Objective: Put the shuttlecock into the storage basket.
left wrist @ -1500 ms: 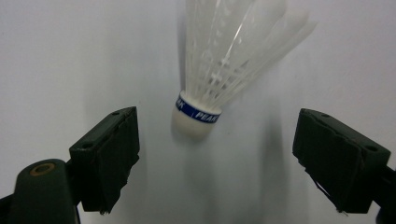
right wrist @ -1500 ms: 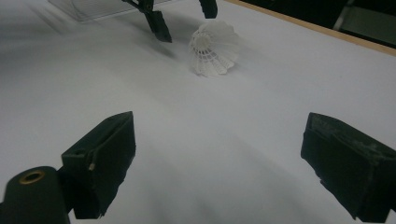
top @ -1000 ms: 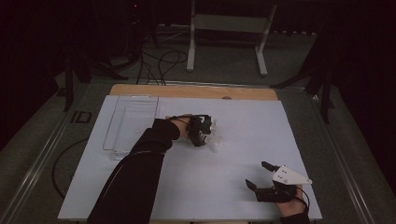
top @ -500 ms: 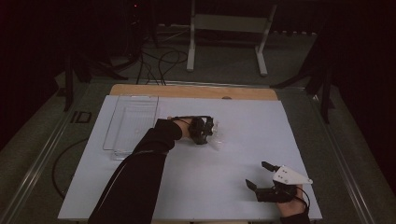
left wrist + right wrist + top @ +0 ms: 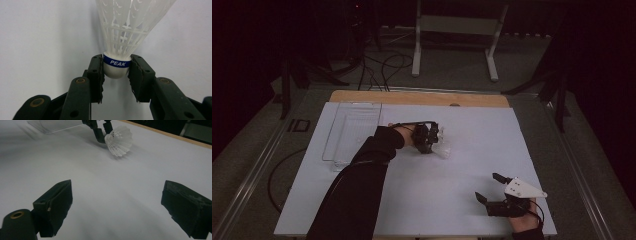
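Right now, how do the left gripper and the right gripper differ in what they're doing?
The left gripper has its jaws closed on the white shuttlecock, pressing both sides of its rounded cork base; the right gripper has its jaws wide apart with nothing between them. The left gripper works near the middle of the table, beside the clear tray, while the right one sits by the table's near right corner. Both have black jaws and are hand-held.

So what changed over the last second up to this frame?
The left gripper has just been closing its jaws, and its pads now press on the white cork base of the shuttlecock, by the blue band, so it has taken hold. The hand barely shifted on the white table. The right gripper stayed in place near the front edge, jaws open and empty, and the clear tray did not move.
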Available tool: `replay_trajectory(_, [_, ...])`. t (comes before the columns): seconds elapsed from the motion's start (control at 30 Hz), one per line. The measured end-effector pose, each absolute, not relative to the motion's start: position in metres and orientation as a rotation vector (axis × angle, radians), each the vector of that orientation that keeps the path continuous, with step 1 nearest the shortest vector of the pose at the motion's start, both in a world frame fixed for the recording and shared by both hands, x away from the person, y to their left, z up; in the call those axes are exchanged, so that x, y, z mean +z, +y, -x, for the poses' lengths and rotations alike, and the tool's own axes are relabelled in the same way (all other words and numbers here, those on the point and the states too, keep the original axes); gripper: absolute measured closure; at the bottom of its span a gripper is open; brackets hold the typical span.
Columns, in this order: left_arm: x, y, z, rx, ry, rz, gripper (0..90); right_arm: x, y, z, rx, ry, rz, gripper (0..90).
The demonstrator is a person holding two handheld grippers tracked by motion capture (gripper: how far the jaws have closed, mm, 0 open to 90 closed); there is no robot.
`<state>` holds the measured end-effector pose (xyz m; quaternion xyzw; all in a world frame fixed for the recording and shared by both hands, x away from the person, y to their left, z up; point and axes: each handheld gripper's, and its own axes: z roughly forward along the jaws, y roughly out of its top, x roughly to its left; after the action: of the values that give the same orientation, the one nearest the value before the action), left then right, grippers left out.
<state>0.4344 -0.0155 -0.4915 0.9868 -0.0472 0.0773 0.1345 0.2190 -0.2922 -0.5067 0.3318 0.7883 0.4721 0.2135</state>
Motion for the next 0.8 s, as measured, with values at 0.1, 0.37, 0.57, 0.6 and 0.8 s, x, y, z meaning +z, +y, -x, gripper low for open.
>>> replay_trajectory(0.1, [-0.486,-0.013,-0.432,0.199,-0.102,-2.874,65.5,-0.507,-0.292,-0.219,1.305,2.189,-0.916,10.2])
replay_trajectory(0.37, [-0.478,-0.01,-0.428,0.182,0.097,-2.909,65.4,-0.506,-0.292,-0.219,1.3,2.186,-0.927,10.2])
replay_trajectory(0.57, [-0.471,-0.007,-0.423,0.136,0.252,-2.932,65.4,-0.506,-0.293,-0.219,1.299,2.178,-0.925,10.2])
replay_trajectory(0.6, [-0.471,-0.007,-0.423,0.136,0.252,-2.932,65.5,-0.506,-0.292,-0.219,1.295,2.179,-0.925,10.2])
replay_trajectory(0.8, [-0.464,-0.005,-0.414,0.135,0.244,-2.928,65.4,-0.506,-0.292,-0.219,1.296,2.181,-0.927,10.2])
